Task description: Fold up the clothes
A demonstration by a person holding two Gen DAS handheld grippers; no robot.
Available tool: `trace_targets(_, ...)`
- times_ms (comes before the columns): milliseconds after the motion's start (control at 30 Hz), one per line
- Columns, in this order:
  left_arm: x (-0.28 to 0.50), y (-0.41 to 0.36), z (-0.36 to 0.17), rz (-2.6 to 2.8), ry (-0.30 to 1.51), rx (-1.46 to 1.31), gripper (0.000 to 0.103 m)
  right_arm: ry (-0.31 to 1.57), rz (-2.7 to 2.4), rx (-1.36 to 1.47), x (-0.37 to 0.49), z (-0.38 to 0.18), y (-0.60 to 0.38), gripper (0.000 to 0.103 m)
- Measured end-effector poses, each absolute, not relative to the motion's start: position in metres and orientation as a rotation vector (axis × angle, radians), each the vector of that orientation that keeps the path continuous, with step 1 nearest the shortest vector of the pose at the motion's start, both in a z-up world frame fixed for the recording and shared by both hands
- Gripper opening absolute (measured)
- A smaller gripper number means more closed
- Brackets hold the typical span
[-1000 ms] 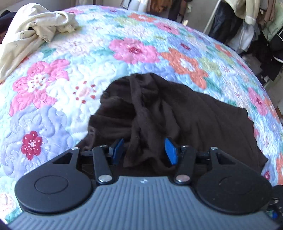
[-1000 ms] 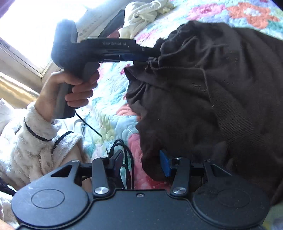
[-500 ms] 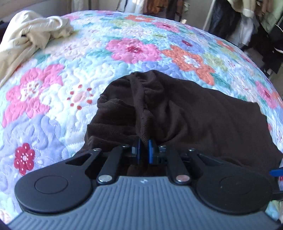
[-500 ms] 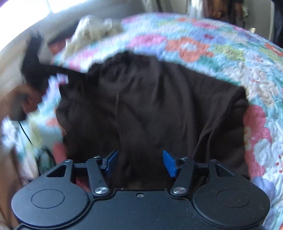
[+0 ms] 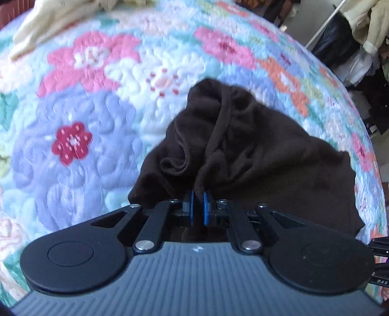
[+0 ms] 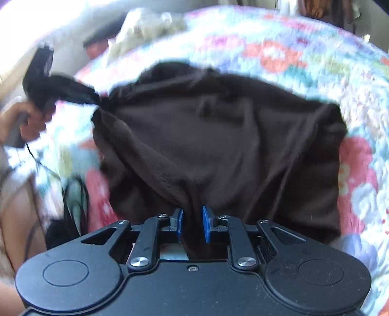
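The dark brown garment point(image 5: 255, 155) is a soft, fine-ribbed knit, and it lies crumpled on the bed over a quilted floral bedspread point(image 5: 97, 102) with raised stitched flowers in pink, orange, lilac and red. The left tongs point(image 5: 198, 206) are closed almost fully, their blue pads point(image 5: 192, 206) pinching a thick rolled fold of the knit; the fabric rises from the pinch in ropelike ridges and a curled hem. In the right wrist view the garment point(image 6: 218, 136) spreads as a broad, roughly rectangular sheet with shallow diagonal creases. The right tongs point(image 6: 192, 223) stand narrowly parted, a gathered pleat of the near edge filling the gap between the blue pads point(image 6: 206, 226), which press on it from both sides. At the far left corner the left tongs point(image 6: 87, 97) draw the cloth into a taut point, with the bare hand point(image 6: 26, 121) on the handle. A cream crumpled garment point(image 5: 56, 21) lies at the far edge of the bedspread, well apart from the brown one
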State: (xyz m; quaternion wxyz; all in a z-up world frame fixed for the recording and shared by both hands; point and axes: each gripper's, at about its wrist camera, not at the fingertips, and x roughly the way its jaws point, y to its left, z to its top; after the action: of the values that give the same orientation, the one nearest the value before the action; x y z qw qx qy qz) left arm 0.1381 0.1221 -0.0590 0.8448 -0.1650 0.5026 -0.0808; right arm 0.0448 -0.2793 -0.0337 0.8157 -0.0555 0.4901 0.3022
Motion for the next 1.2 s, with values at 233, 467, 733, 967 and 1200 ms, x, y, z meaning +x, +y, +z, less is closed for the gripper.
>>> trace_targets(233,0.133,0.101,-0.053,-0.170,1.052,-0.197,0.013,0.977,0.662,-0.126,0.045,-0.029,-0.273,0.013)
trace_targets(467,0.129,0.115,-0.033,-0.111,0.994,-0.224,0.014,0.983,0.798,-0.018,0.045,-0.012,-0.278,0.009)
trace_targets(733,0.110,0.084,-0.001,-0.187,0.799,-0.105,0.039,1.028,0.708,-0.004,0.044,-0.024,-0.286,0.038)
trace_targets(967,0.105,0.011,0.000,-0.502,0.830,-0.222,0.054,0.913,0.525,0.162,0.048,-0.008,-0.329,0.061)
trace_targets(1200,0.098,-0.076,-0.052,-0.605,1.031,-0.059,0.054,0.933,0.308,0.430,0.051,-0.036,-0.383,0.063)
